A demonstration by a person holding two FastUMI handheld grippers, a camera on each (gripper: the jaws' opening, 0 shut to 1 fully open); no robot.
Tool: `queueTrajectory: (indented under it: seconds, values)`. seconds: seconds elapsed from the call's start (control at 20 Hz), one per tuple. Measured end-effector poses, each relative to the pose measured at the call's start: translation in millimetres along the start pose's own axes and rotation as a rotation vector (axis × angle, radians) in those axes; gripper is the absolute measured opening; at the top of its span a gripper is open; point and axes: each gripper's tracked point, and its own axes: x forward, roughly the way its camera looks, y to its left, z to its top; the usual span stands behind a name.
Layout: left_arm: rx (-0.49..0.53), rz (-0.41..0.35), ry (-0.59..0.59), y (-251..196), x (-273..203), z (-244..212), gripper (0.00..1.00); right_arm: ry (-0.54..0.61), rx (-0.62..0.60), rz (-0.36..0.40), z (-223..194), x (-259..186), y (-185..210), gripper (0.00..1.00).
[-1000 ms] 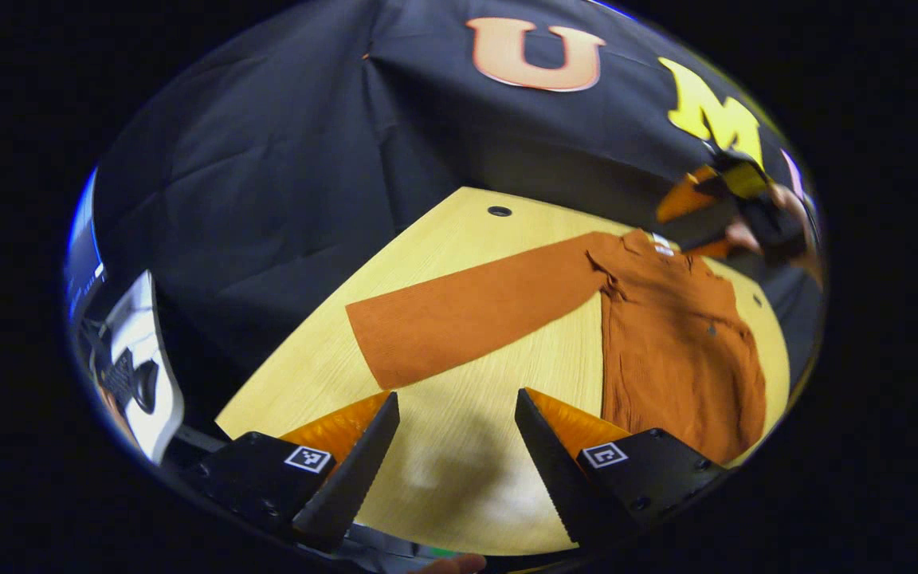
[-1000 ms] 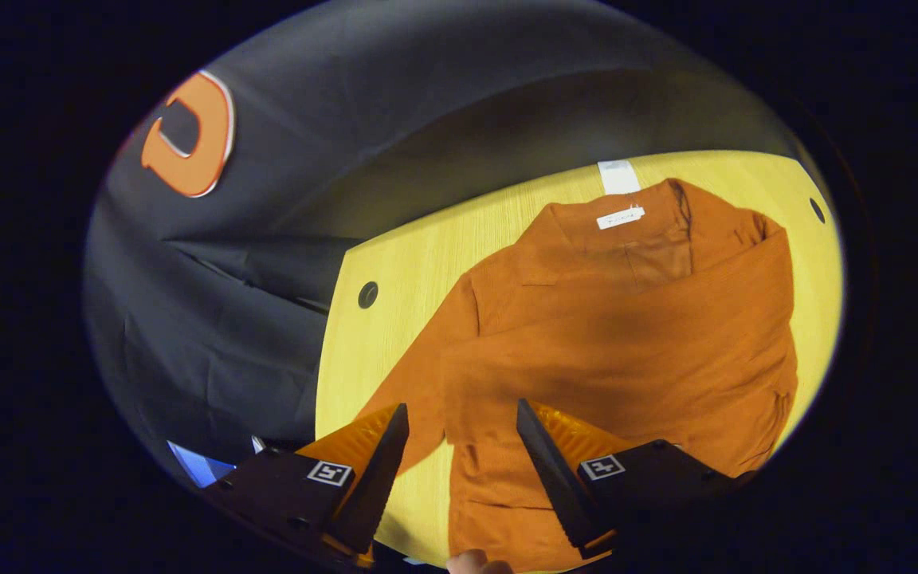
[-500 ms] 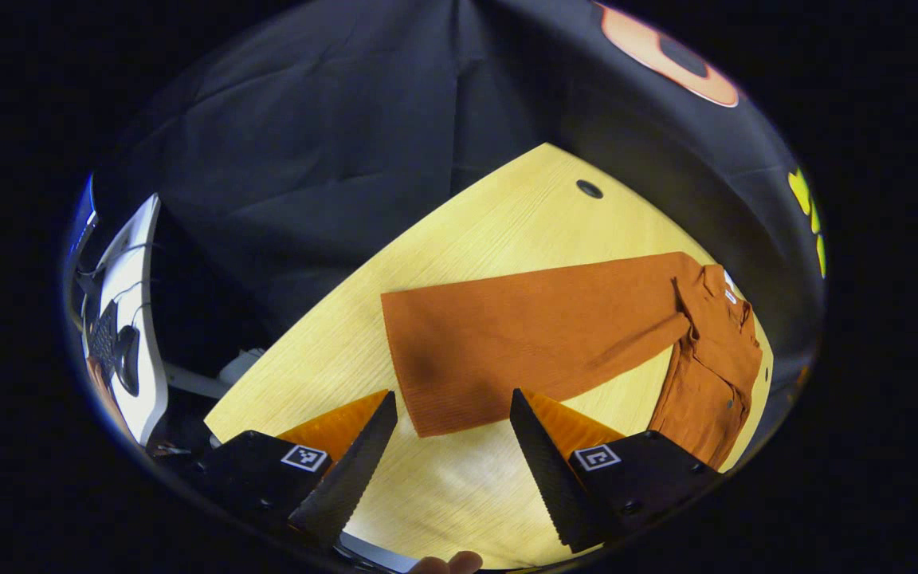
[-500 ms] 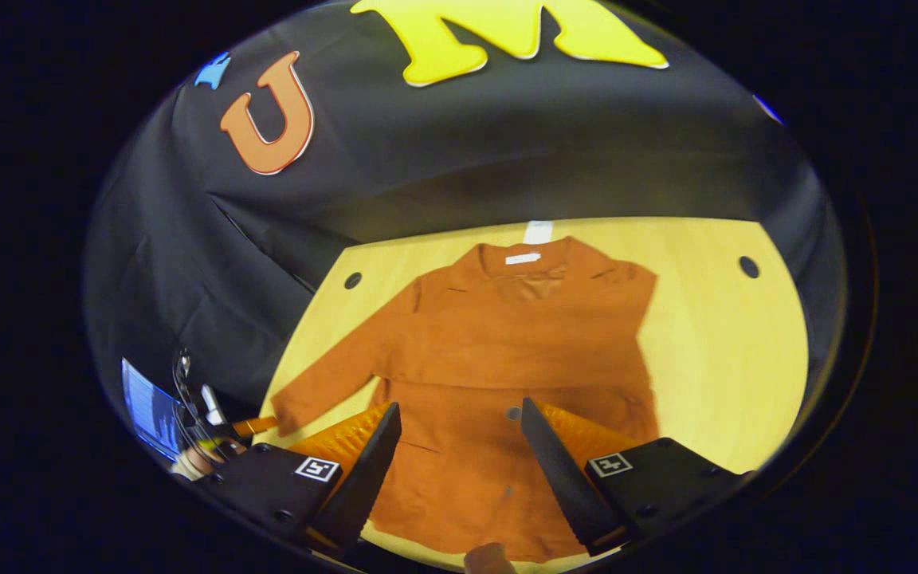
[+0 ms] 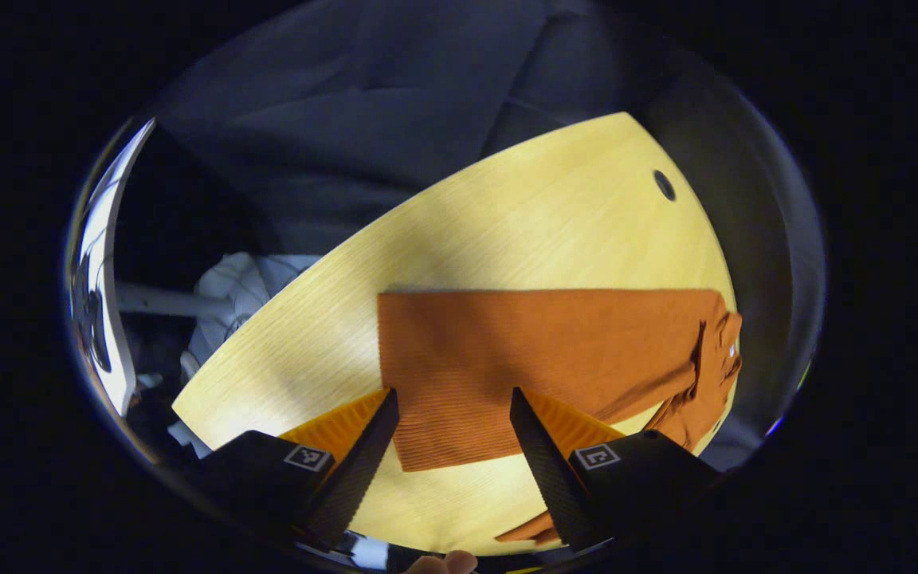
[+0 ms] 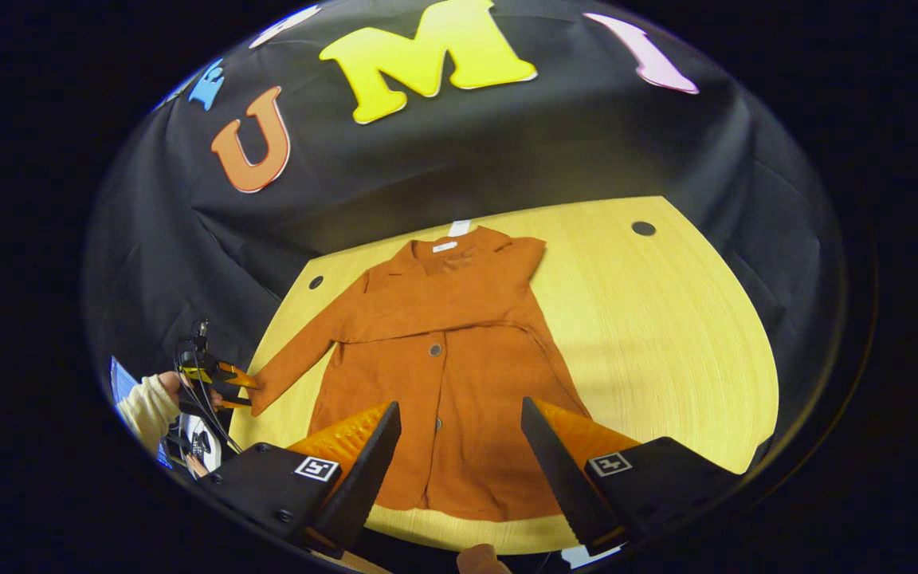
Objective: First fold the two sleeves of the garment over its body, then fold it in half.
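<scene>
An orange garment (image 6: 459,375) is laid flat on a light wooden table (image 6: 666,335), collar toward the black cloth wall (image 6: 443,159). In the right gripper view, one sleeve is seen folded across the chest, while the other sleeve (image 6: 300,359) is stretched out to the side. The right gripper (image 6: 459,466) is held above the hem with its fingers spread and nothing between them. At the outstretched cuff, the left gripper (image 6: 224,383) is seen, held by a hand in a pale sleeve (image 6: 144,402). In the left gripper view, that gripper's fingers are spread to either side of the cuff end (image 5: 451,383), with no contact discernible.
</scene>
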Motion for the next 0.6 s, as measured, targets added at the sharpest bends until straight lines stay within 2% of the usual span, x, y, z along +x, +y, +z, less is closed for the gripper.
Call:
queueTrajectory:
  seconds: [0.05, 0.1, 0.15, 0.2, 0.25, 0.35, 0.45, 0.5, 0.55, 0.6]
  values:
    - [-0.027, 0.026, 0.004, 6, -4, 3, 0.93, 0.007, 0.009, -0.017, -8, -6, -11, 0.97]
    - [-0.025, 0.056, 0.005, 11, -5, 6, 0.91, 0.014, 0.024, -0.037, -15, -12, -24, 0.94]
    - [-0.014, 0.073, 0.019, 14, -4, 7, 0.92, 0.018, 0.045, -0.049, -18, -18, -35, 0.97]
    - [-0.019, 0.077, 0.031, 13, -7, 10, 0.93, 0.015, 0.068, -0.061, -20, -23, -43, 0.94]
    - [-0.037, 0.079, 0.061, 11, -7, 6, 0.93, 0.013, 0.085, -0.075, -21, -27, -53, 0.97]
    - [-0.018, 0.111, 0.066, 14, -5, 7, 0.93, 0.013, 0.114, -0.096, -24, -31, -69, 0.97]
    - [0.035, 0.145, 0.099, 16, -2, 5, 0.82, 0.012, 0.12, -0.105, -25, -36, -78, 0.97]
    - [0.054, 0.177, 0.119, 19, -2, 1, 0.89, 0.01, 0.114, -0.104, -25, -37, -79, 0.97]
    - [0.059, 0.19, 0.124, 18, -3, 3, 0.89, 0.014, 0.106, -0.104, -26, -38, -79, 0.97]
    - [0.057, 0.191, 0.124, 14, 2, 5, 0.81, 0.019, 0.099, -0.104, -29, -36, -80, 0.93]
